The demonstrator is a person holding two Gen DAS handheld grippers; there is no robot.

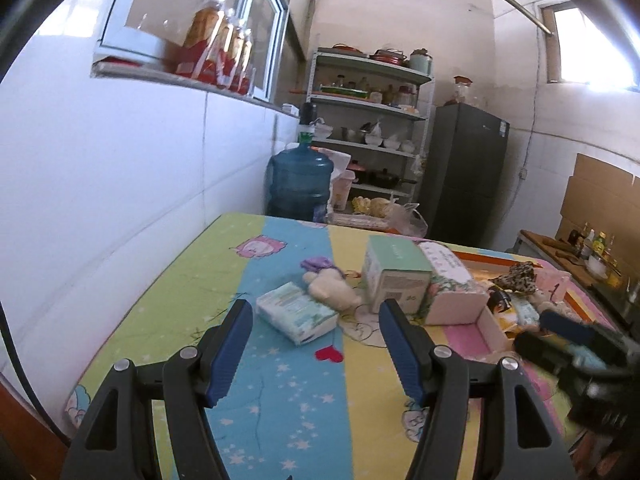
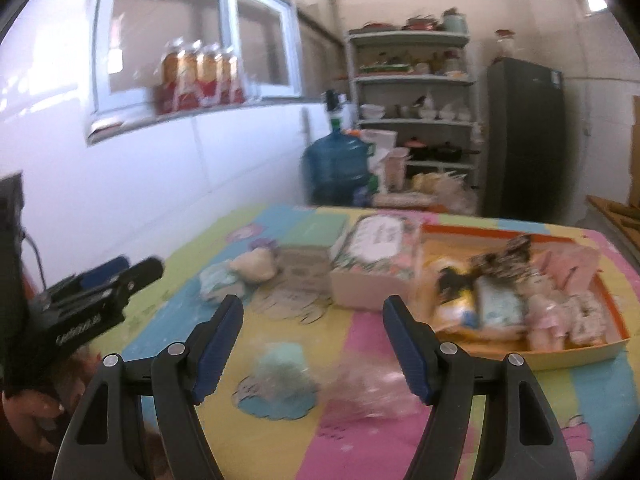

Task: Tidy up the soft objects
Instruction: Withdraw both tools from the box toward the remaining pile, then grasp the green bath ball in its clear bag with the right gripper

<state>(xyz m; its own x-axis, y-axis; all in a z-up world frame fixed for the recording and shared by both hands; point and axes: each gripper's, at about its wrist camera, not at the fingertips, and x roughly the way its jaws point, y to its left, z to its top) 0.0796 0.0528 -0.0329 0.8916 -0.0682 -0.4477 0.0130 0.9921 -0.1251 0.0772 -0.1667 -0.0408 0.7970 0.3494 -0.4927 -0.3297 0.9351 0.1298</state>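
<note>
1. Striped cloth in green, blue, yellow and pink, printed with cartoons, is covering the worktop (image 1: 280,380).
2. Left tongs (image 1: 316,312) are hovering above the cloth with blue-padded jaws standing apart and nothing between them.
3. Just beyond them, a soft pale green-and-white wrapped tissue pack (image 1: 296,312) is lying flat, touching a cream plush toy (image 1: 330,288) behind it.
4. A small purple fabric piece (image 1: 316,263) is sitting just behind the plush.
5. A mint-green cardboard box (image 1: 394,276) and a floral-printed white box (image 1: 452,292) are standing side by side to the right.
6. Right tongs (image 2: 314,312) are also gaping, holding nothing, over the pink and yellow stripes.
7. An orange-rimmed shallow cardboard tray (image 2: 580,350) is lying at the right, holding a leopard-print fabric bow (image 2: 506,258), a pale blue pack (image 2: 498,304) and blurred pink soft items.
</note>
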